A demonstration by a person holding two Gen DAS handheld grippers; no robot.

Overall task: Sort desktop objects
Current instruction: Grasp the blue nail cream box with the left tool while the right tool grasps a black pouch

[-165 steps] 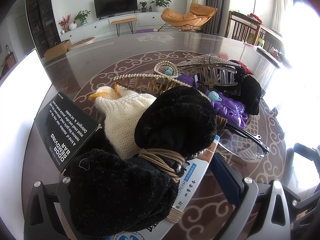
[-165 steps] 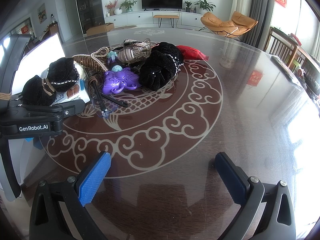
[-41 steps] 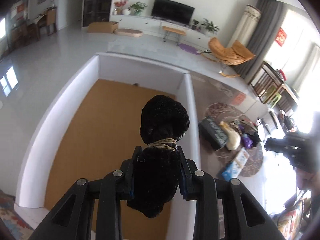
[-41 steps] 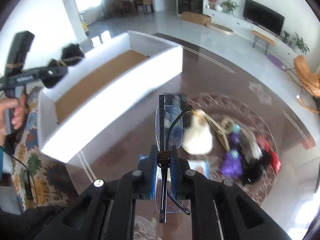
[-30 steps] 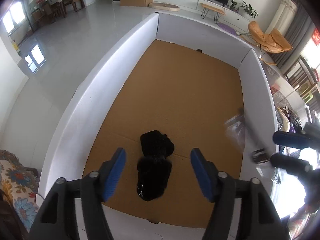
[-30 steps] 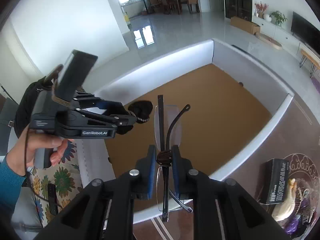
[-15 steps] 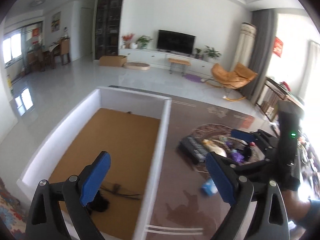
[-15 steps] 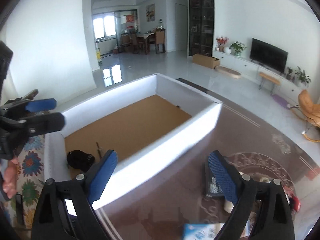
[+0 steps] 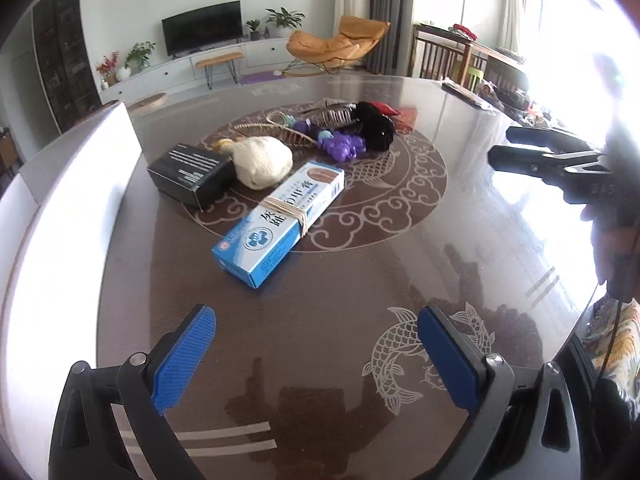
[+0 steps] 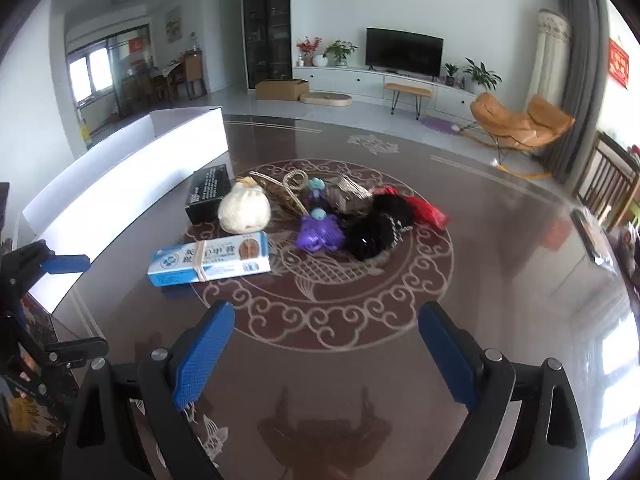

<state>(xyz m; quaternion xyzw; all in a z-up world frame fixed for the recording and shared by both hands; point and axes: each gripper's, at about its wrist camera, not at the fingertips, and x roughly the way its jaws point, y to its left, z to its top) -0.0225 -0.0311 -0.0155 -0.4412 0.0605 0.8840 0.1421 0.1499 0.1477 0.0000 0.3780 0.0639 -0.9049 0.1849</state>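
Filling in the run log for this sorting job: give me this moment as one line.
left gripper: open, empty | right gripper: open, empty | blue box, black box, white pouch: on table | white bin: left

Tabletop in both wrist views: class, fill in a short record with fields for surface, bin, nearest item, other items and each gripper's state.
surface: dark patterned table
bin: white box at the table's edge
nearest item: blue-and-white carton, rubber-banded, lying flat
other items: black box, cream knitted pouch, purple hair clip, black scrunchies
left gripper: fingers open, nothing between them
right gripper: fingers open, nothing between them
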